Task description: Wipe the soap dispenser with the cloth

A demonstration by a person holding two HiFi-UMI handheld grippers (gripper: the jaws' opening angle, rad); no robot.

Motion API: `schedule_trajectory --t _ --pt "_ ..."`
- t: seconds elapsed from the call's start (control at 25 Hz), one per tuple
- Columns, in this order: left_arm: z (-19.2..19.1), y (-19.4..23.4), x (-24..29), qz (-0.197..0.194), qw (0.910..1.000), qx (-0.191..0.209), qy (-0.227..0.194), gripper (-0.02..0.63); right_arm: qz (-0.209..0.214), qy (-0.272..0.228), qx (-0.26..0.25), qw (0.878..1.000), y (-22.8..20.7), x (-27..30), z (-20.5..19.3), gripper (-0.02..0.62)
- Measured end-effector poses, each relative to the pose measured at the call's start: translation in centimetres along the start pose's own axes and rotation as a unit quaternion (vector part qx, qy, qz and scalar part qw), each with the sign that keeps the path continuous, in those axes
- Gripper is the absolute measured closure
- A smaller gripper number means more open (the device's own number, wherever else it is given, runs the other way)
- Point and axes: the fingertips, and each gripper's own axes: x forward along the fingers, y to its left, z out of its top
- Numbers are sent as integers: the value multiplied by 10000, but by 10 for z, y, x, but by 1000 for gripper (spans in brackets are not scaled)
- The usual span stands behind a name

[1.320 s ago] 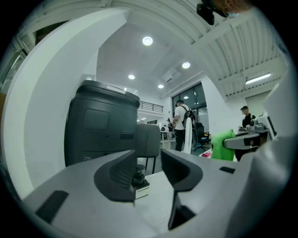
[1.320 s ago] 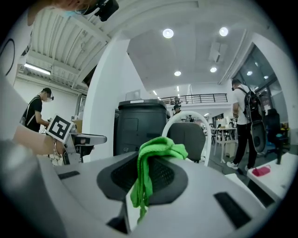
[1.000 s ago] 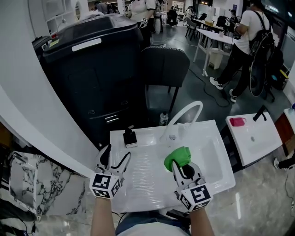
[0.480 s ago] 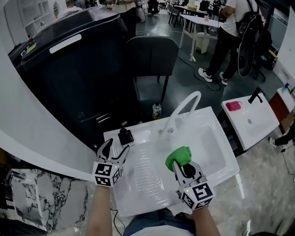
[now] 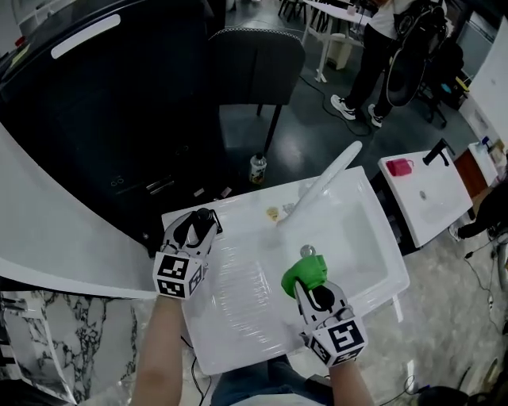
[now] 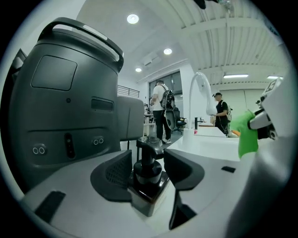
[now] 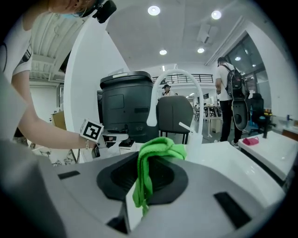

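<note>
soap dispenser [image 6: 148, 183]: dark, upright, sink [image 5: 238, 337] corner | cloth [image 7: 151, 162]: green, bunched

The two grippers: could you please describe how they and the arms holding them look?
The left gripper and the right gripper both have white bodies with black jaws, and each carries a white cube printed with black square markers. The forearms are bare of sleeves; no cables show.

Open-plan office or lab floor, set up as a test area. Indicated by: a free-standing white sink unit [image 5: 238, 333] with a second sink unit [image 5: 425, 202] beside it, an office chair [image 5: 255, 59], recessed ceiling lights [image 7: 153, 10], a large dark machine housing [image 6: 65, 93], and a standing person with a backpack [image 5: 389, 40].
</note>
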Motion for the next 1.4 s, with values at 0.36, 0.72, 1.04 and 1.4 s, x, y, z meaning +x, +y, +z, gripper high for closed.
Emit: schedule_trajectory --t 0.36,0.72,1.04,1.4 --pt "6 -3 8 -221 9987 314 -347 499 -46 125 -110 9999 1 4 -1 545" --pt "7 -2 8 -187 9969 311 -698 499 36 199 -201 9996 8 6 -6 545" --pt "22 -21 -11 -545 9979 206 -266 500 238 -11 -365 9990 18 8 16 545" --pt "90 -45 -50 -439 9986 -228 181 500 529 -495 -462 9963 33 -1 59 545"
